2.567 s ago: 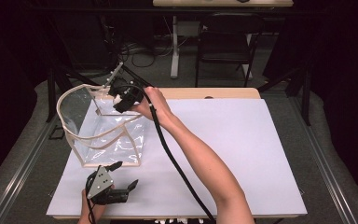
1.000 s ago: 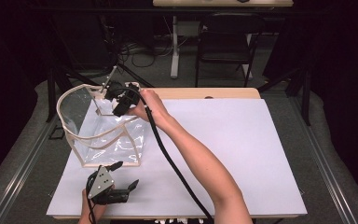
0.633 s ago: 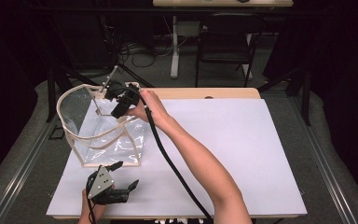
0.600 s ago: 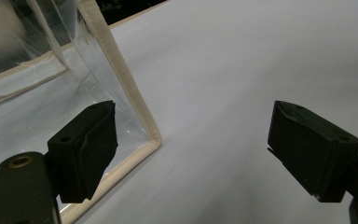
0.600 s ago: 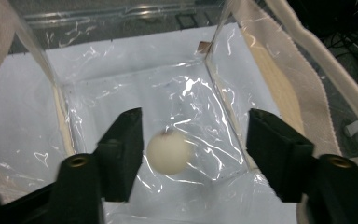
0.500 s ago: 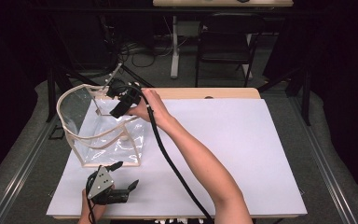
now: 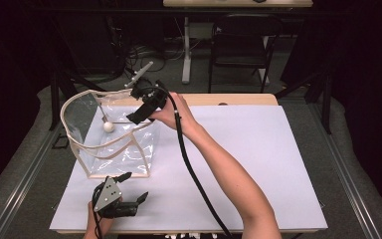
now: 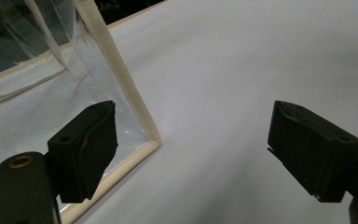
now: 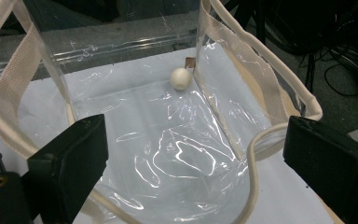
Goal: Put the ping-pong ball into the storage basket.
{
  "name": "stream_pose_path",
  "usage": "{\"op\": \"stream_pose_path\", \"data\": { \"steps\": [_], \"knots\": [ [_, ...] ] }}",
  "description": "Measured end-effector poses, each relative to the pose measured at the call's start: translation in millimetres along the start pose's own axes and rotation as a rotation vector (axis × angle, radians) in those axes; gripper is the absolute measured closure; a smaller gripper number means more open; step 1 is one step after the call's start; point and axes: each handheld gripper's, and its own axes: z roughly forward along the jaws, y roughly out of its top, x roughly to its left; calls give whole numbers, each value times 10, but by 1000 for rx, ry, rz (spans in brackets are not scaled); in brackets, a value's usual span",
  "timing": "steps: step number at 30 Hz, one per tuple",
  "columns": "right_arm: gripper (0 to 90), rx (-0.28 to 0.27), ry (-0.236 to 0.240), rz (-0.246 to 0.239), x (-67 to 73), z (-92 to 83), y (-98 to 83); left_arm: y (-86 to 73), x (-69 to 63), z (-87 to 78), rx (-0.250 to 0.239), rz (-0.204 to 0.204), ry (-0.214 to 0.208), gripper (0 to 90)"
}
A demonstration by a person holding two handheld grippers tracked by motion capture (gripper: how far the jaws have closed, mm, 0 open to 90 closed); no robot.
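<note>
Below your right gripper (image 7: 138, 115) the clear bag (image 7: 110, 149) stands open, its rim just beneath the jaws, which have just been opening and hold nothing. The ball (image 9: 181, 78) lies inside, beyond them. Your left gripper (image 7: 127, 191), wide open and empty, sits beside the bag's corner.

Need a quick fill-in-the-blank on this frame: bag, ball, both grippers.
1. The small white ball lies inside the clear ___.
2. The right gripper hovers over the bag with its jaws ___ and nothing between them.
3. The left gripper sits on the ___ sheet, jaws open.

Missing words: bag; open; white
</note>
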Motion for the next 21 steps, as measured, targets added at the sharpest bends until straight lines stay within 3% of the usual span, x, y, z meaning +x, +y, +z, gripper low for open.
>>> {"op": "stream_pose_path", "data": {
  "steps": [21],
  "knots": [
    [13,-16,-39,17,-107,-355,-302,-7,-4,23,9,-11,7,160]
  ]
}}
